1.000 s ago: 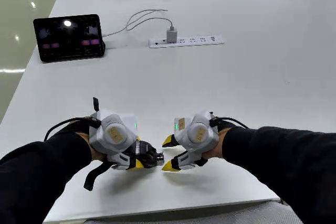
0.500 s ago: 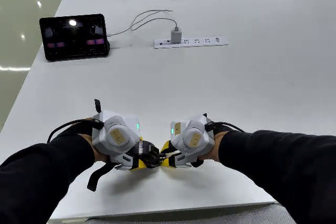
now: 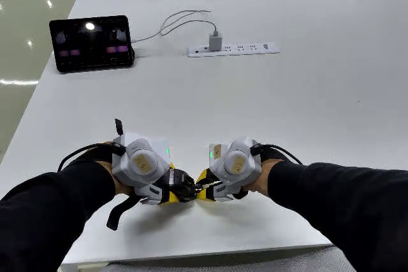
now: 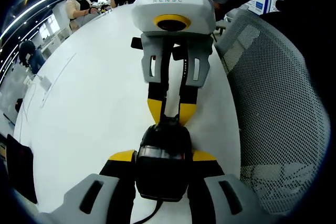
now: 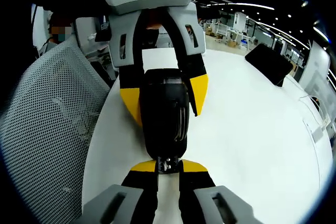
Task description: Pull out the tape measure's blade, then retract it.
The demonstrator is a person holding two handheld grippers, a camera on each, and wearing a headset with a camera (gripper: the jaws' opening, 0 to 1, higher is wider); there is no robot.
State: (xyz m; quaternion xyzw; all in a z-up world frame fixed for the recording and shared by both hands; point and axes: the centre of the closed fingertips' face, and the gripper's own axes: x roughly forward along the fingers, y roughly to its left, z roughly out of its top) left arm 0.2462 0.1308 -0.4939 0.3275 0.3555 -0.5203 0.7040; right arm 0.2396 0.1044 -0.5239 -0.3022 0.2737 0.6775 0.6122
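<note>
— Where's the tape measure [image 4: 163, 174]?
— Low in the head view, by the near edge of the white desk [image 3: 306, 106]. The left gripper [image 4: 164, 157] is clamped on its black case. The right gripper [image 5: 168, 166], nose to nose with it, has its jaws pinched together on the blade's end hook [image 5: 167, 161].
— What's around?
— The grippers hide most of the case. Well apart: a dark tablet [image 3: 91, 42] at upper left, a power strip [image 3: 242, 48] with a charger [image 3: 215, 42] and white cable [image 3: 172, 23] at upper centre. A mesh chair [image 4: 278, 114] sits at the right of the left gripper view.
</note>
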